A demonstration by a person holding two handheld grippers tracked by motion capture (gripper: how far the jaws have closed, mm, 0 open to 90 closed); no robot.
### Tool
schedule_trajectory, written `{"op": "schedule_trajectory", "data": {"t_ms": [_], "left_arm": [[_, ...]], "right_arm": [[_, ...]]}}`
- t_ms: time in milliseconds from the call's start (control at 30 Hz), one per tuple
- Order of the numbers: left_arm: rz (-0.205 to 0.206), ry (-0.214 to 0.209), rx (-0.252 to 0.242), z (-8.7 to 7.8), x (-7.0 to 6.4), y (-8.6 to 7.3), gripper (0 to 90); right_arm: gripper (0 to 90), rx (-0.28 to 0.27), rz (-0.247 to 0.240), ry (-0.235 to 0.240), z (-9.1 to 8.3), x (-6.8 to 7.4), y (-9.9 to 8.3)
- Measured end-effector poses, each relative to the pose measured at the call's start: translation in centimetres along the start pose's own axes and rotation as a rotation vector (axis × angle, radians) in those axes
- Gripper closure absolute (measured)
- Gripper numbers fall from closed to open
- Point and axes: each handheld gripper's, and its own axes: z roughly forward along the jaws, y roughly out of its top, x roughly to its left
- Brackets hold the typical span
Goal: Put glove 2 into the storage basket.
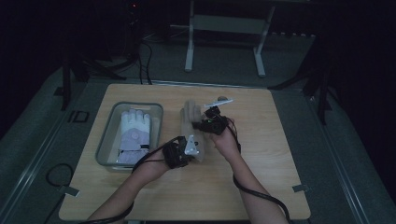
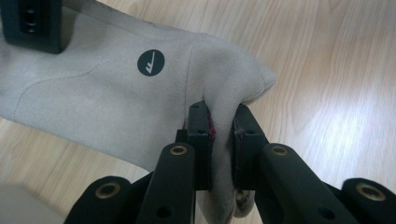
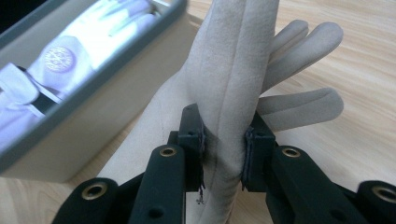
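Observation:
A beige suede glove (image 1: 191, 122) lies lengthwise on the wooden table (image 1: 280, 158), just right of a grey bin. My left gripper (image 1: 185, 154) is shut on its cuff end (image 2: 224, 107), near a round dark logo (image 2: 150, 62). My right gripper (image 1: 208, 120) is shut on a raised fold of the same glove (image 3: 229, 93) near the fingers (image 3: 303, 105), which splay out on the wood beyond the jaws. The far end of the glove (image 1: 189, 108) points away from me.
A grey plastic bin (image 1: 110, 135) stands left of the glove and holds a white glove (image 1: 134, 133) with a round emblem (image 3: 60, 57). Its wall (image 3: 93, 116) is close beside my right gripper. A small light object (image 1: 220, 100) lies behind the right gripper.

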Motion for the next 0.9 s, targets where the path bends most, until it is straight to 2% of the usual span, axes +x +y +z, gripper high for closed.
{"op": "schedule_trajectory", "data": {"t_ms": [133, 433, 600, 900], "left_arm": [[-0.02, 0.008, 0.002, -1.3, 0.7, -0.8, 81.4], [-0.036, 0.035, 0.026, -4.4, 1.9, -2.4, 81.4], [-0.073, 0.037, 0.026, -5.8, 2.6, -3.5, 81.3], [-0.094, 0.064, 0.067, -7.4, 3.2, -5.7, 81.3]], "right_arm": [[73.8, -0.008, -0.018, 0.017, 0.5, 1.4, 1.3], [73.8, -0.014, -0.06, 0.044, 1.5, 4.3, 3.9], [73.8, -0.022, -0.066, 0.062, 2.0, 5.4, 4.8], [73.7, -0.009, -0.103, 0.089, 4.5, 8.4, 6.4]]}}
